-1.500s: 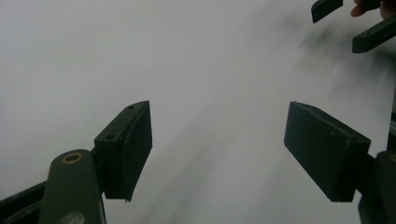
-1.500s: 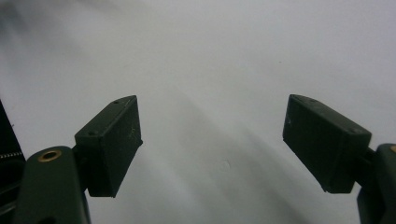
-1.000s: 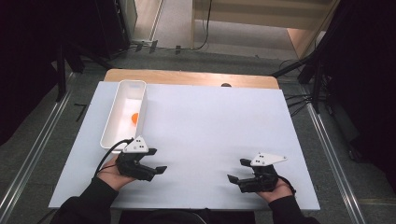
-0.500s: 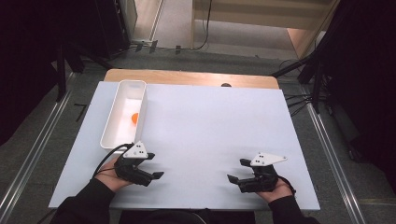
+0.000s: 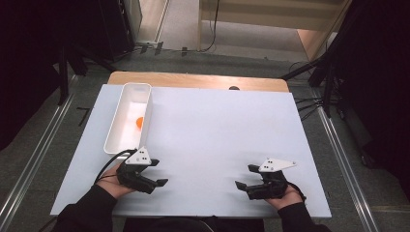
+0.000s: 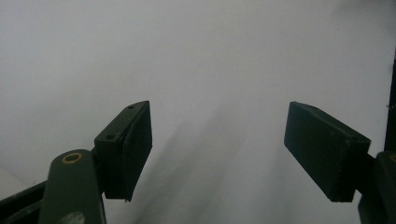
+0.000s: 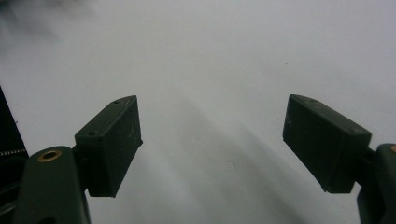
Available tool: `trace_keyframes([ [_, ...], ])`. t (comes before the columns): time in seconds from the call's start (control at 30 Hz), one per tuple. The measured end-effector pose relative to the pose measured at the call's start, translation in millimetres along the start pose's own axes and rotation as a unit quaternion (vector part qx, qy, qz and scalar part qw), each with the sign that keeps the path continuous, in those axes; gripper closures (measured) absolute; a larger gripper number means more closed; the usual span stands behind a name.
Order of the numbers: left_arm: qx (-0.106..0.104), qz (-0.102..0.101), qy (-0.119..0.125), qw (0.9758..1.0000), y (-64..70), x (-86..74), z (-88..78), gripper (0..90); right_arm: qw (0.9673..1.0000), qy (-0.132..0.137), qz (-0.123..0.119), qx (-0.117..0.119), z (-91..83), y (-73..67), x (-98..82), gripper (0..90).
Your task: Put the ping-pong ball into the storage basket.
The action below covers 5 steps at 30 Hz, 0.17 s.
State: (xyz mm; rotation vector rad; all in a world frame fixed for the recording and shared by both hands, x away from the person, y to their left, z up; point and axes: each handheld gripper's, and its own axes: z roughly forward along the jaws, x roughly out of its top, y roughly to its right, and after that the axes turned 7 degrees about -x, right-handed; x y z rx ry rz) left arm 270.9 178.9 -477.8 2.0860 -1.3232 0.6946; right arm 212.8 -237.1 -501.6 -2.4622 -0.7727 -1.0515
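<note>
White bin (image 5: 121, 125) holds orange ball (image 5: 139, 123) | left claw (image 5: 157, 174), right claw (image 5: 244, 176) apart, empty

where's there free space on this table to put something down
The white table top is bare from the white bin across to its right edge, and between the left tool and right tool. It is tightest at the left, where the bin, holding an orange ball, sits just beyond the left tool.

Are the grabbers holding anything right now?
No. The left gripper and the right gripper both have open jaws with only bare white table between them.
</note>
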Motion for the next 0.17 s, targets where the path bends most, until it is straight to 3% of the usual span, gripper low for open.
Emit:
trace_keyframes([
  [0.17,-0.001,-0.003,-0.011,0.9999,-0.6,-0.4,2.9,24.1,1.0000,-0.002,-0.001,0.000,0.0,0.5,-0.2,18.0],
])
